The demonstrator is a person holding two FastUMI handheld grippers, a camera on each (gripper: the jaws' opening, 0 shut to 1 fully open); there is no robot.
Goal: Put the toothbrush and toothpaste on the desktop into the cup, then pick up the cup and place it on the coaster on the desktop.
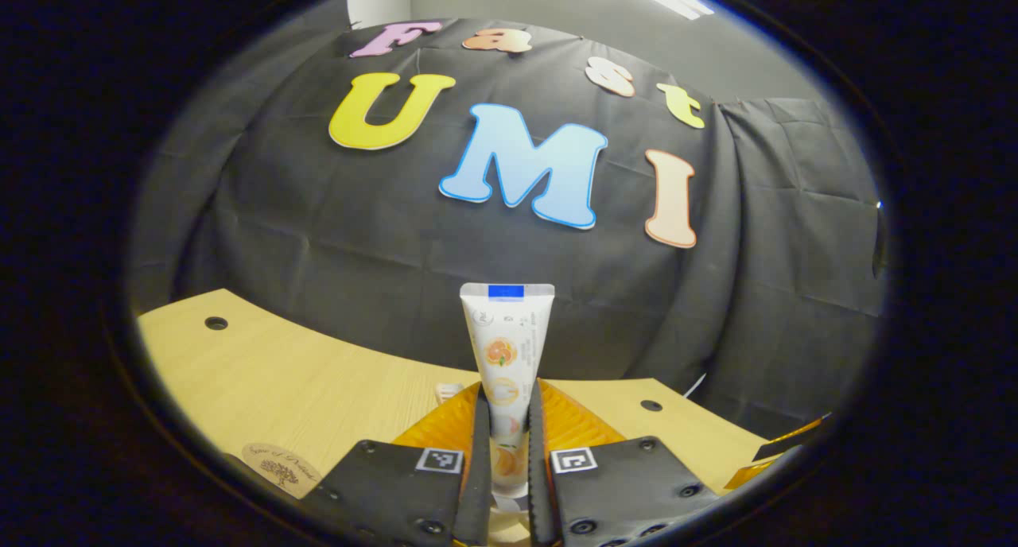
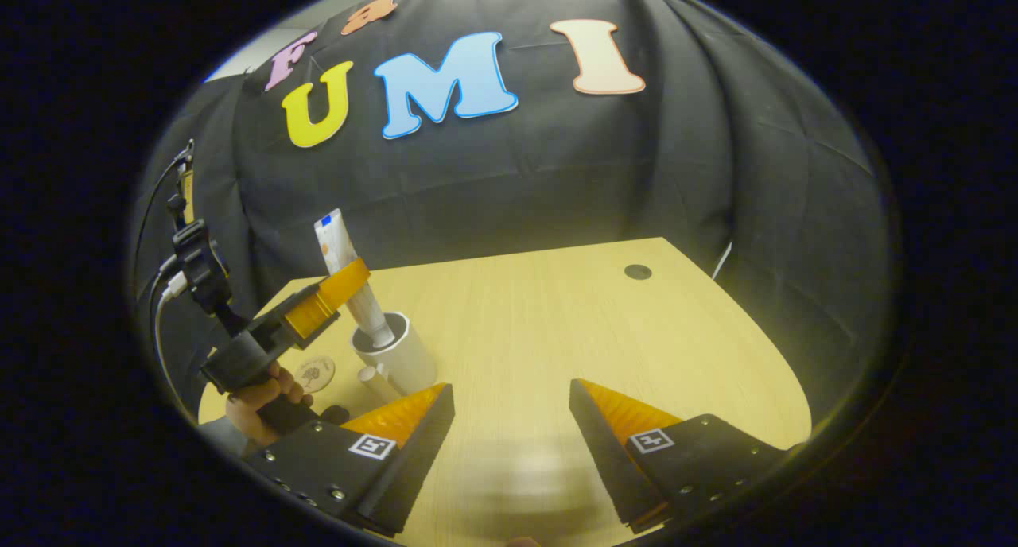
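Above the cup (image 2: 395, 354), the left gripper (image 2: 338, 289) clamps the toothpaste (image 2: 350, 281) upright, both fingers pressing its sides — cap end already inside the cup's mouth. Right gripper (image 2: 509, 420) hangs spread wide, holding nothing. Step 1 of loading seems nearly done; next move calls for releasing the tube. Coaster (image 2: 316, 373) lies just beside the cup — toothbrush not clearly made out.

Desktop (image 2: 557, 332): pale wood-grain surface, being viewed with round dark holes near its edges. A white cup (image 2: 402, 360) is being carried upright on it; a round coaster (image 2: 315, 373) (printed with a small tree motif) is lying flat just beside the cup.
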